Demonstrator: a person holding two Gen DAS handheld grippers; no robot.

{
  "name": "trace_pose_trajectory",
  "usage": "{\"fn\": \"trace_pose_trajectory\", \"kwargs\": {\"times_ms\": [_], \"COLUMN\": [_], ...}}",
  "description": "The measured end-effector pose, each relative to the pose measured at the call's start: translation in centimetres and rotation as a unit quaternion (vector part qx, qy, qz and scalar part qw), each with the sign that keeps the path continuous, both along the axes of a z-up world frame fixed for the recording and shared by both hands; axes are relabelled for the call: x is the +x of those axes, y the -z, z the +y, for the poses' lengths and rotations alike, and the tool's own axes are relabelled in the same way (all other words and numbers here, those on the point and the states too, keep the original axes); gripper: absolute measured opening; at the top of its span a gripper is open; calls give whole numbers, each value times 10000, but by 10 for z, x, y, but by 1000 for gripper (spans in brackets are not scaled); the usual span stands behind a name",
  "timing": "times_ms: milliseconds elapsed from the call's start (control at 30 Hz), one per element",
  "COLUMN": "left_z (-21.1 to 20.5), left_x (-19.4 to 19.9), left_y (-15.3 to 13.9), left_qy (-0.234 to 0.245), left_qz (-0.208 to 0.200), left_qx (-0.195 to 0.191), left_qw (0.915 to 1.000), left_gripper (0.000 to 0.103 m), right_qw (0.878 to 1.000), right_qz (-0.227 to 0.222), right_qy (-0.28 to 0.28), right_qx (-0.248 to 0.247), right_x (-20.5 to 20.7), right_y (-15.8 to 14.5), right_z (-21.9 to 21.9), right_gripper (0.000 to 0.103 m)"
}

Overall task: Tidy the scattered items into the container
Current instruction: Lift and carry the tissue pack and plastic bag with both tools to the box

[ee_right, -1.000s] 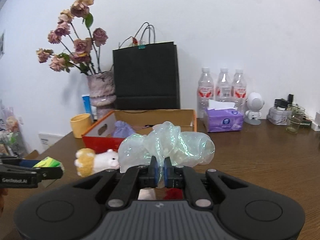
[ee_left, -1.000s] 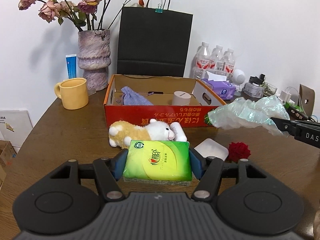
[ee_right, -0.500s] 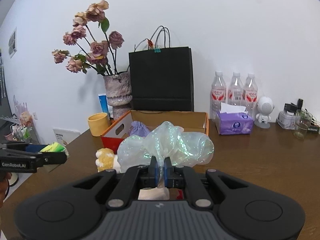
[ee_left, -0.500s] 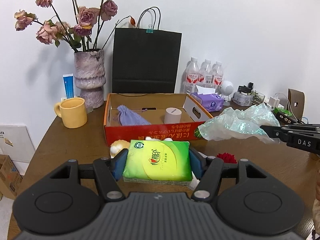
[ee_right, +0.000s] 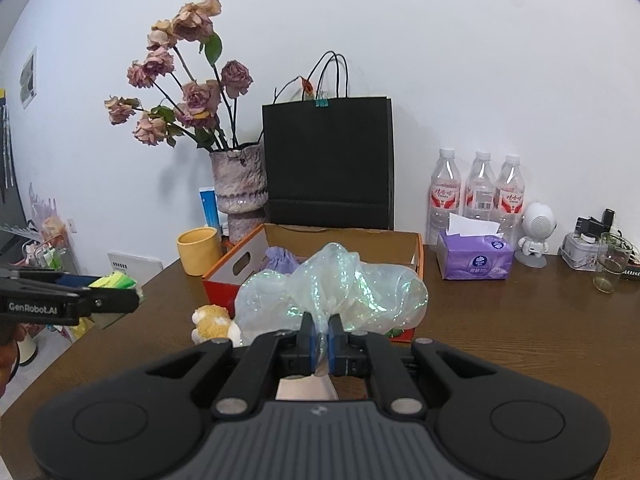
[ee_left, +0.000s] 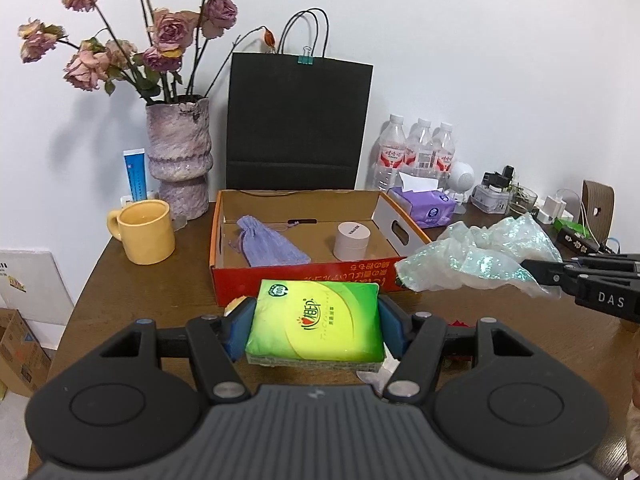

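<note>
As before, both loads higher

Bright, even indoor light, soft shadows on the wall, sharp focus, fisheye bending with dark corners.

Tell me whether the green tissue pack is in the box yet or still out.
Out. The green tissue pack is clamped in the left gripper, in front of the cardboard box, which holds only a purple pouch and a small round tin.
</note>
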State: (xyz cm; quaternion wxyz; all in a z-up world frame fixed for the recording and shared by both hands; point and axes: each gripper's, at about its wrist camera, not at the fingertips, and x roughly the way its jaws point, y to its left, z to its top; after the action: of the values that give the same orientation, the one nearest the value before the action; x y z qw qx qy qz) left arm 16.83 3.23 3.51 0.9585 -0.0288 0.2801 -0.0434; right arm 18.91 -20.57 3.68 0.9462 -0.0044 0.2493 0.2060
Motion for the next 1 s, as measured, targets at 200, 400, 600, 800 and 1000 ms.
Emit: {"fn": "trace_pose_trajectory", "kwargs": {"times_ms": [200,400,600,800,1000], "left_z": [-5,-6,-4,-1,6], "left_x": [16,42,72,100,135], "left_y": [-2,-6,-14,-20,-17], "left_qy": [-16,-101,-214,-270,-481], "left_qz": [111,258,310,258,350], "left_qx": [192,309,324,179,116], "left_qw": [9998,9991,9988,9991,9982], "left_gripper": [64,64,64,64,64], "right_qw": [9996,9989,9984,9975,9967], "right_qz": [267,433,462,597,712], "right_qy": [-51,-56,-69,-4,112], "right_qx": [-125,-196,-306,-390,-368], "right_x": [21,45,69,97,128], "right_y": [-3,-7,-15,-12,-4], "right_z": [7,14,26,36,40], "right_gripper": [5,5,5,5,5]}}
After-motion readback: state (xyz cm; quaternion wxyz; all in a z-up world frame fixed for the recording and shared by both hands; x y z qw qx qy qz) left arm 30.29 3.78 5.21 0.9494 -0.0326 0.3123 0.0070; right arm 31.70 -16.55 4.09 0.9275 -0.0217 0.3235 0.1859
